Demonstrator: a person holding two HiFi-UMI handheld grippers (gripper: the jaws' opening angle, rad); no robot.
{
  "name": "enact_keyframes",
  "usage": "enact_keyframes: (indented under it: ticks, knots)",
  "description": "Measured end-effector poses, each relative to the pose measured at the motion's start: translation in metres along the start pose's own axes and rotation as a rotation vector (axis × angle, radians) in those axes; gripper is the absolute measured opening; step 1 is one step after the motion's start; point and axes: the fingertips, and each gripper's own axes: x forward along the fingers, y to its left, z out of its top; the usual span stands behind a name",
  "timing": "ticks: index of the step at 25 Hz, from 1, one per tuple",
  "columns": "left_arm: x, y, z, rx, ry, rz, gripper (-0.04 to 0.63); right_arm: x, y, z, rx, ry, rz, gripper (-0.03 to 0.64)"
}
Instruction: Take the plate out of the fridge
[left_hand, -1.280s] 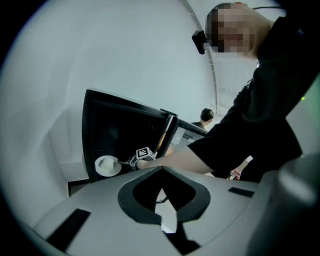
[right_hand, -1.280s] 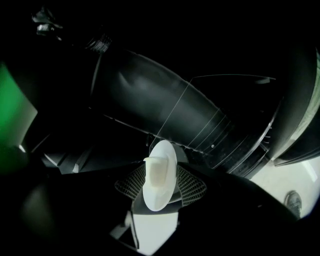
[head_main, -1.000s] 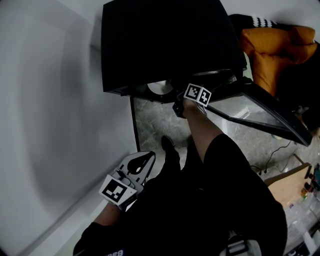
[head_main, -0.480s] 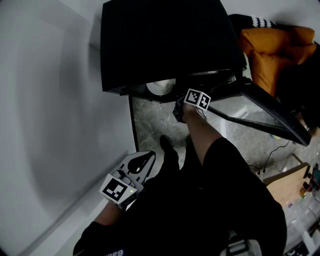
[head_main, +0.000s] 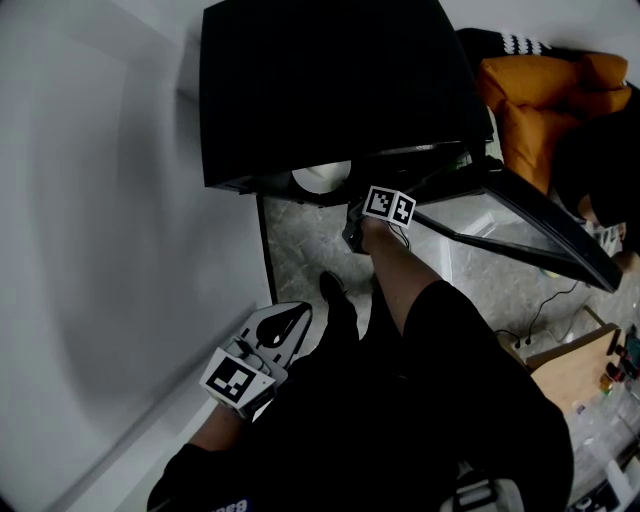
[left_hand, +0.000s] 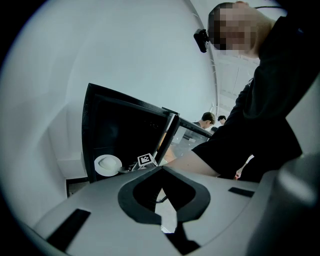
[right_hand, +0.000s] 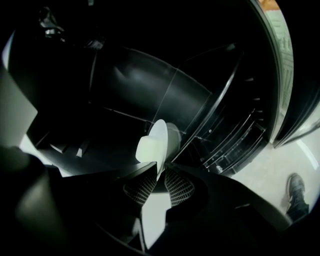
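A white plate (head_main: 320, 177) sits at the front of the lower shelf of the black fridge (head_main: 320, 80), whose door (head_main: 520, 225) stands open to the right. In the right gripper view the plate (right_hand: 152, 145) is edge-on. Its near rim lies between the ribbed pads of my right gripper (right_hand: 159, 176), whose jaws are closing and pinch the rim. From the head view the right gripper (head_main: 347, 200) reaches into the fridge mouth. My left gripper (head_main: 285, 320) hangs low by the person's leg, shut with nothing in it. Its own view looks at the fridge (left_hand: 125, 135) and plate (left_hand: 107, 164).
A white wall (head_main: 100, 250) runs along the left of the fridge. The glass door juts out over the marbled floor (head_main: 300, 250), where a shoe (head_main: 335, 285) stands. Orange cushions (head_main: 550, 100) lie behind the door, and a wooden surface (head_main: 575, 370) is at the right.
The right gripper's marker cube has shifted slightly down and left at the fridge mouth. A little more of the plate shows. The left gripper has stayed still.
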Motion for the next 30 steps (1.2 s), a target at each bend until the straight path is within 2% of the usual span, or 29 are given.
enact_keyframes:
  ticks: [14, 30]
  knots:
    - [-0.004, 0.005, -0.003, -0.005, 0.006, 0.005, -0.003, 0.007, 0.005, -0.003, 0.064, -0.023, 0.03, 0.036]
    - [-0.003, 0.001, -0.005, 0.008, 0.015, -0.023, -0.003, -0.032, 0.002, -0.012, 0.174, -0.149, 0.172, 0.014]
